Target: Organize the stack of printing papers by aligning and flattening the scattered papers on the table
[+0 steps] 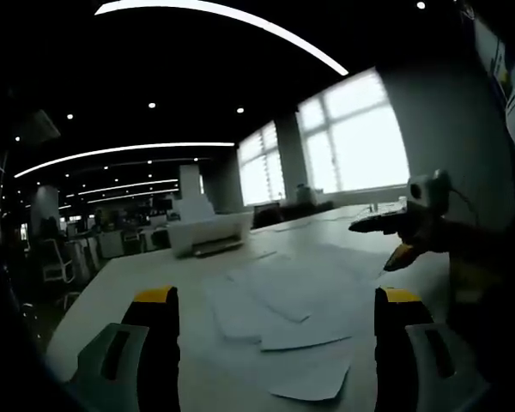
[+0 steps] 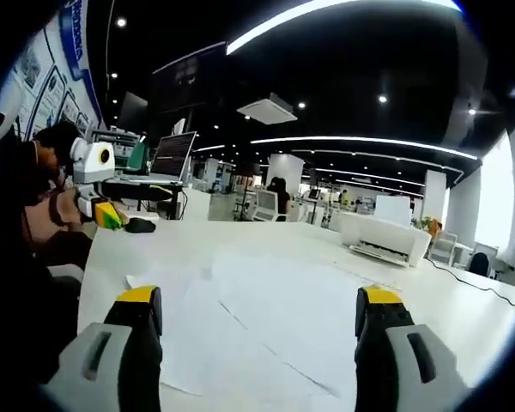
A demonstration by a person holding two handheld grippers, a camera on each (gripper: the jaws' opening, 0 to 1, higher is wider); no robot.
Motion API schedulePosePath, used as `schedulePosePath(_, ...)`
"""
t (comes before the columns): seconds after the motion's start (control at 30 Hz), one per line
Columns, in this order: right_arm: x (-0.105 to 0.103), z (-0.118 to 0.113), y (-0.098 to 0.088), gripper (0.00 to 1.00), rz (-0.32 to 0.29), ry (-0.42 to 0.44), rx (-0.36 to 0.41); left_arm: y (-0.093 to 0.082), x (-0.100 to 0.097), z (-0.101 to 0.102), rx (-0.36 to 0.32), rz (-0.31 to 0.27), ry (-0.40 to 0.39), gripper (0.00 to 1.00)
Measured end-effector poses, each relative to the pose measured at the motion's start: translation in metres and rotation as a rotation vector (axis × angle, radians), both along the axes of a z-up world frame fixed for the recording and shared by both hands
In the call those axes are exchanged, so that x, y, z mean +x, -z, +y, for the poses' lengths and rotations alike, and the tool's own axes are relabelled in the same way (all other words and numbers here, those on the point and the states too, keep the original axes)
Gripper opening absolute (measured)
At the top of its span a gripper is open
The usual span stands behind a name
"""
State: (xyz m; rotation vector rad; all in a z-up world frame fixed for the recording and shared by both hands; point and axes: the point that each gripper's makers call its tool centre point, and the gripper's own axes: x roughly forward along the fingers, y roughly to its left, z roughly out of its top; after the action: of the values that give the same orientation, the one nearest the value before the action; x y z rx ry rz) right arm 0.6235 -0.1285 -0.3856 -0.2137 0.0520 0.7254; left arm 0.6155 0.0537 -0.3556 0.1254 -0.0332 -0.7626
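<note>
Grippers, left (image 1: 275,309) and right (image 2: 257,309), jaws apart over scattered papers (image 1: 283,300).

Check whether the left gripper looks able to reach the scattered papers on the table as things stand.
Probably yes. The left gripper is open, and the scattered papers lie loose on the table straight ahead between its jaws, with nothing between. The printer sits farther back.

White table (image 2: 463,300), scattered papers (image 2: 275,318), printer (image 2: 384,238)
</note>
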Motion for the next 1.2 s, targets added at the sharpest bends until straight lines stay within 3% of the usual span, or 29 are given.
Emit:
schedulePosePath(0.37,0.004,0.017,0.009,0.89,0.014,-0.029,-0.017,0.0,-0.001,0.0,-0.001,-0.001,0.002,0.97)
schedulePosePath(1.2,0.017,0.027,0.011,0.88,0.014,-0.039,-0.035,-0.002,-0.001,0.0,0.001,-0.007,0.005,0.97)
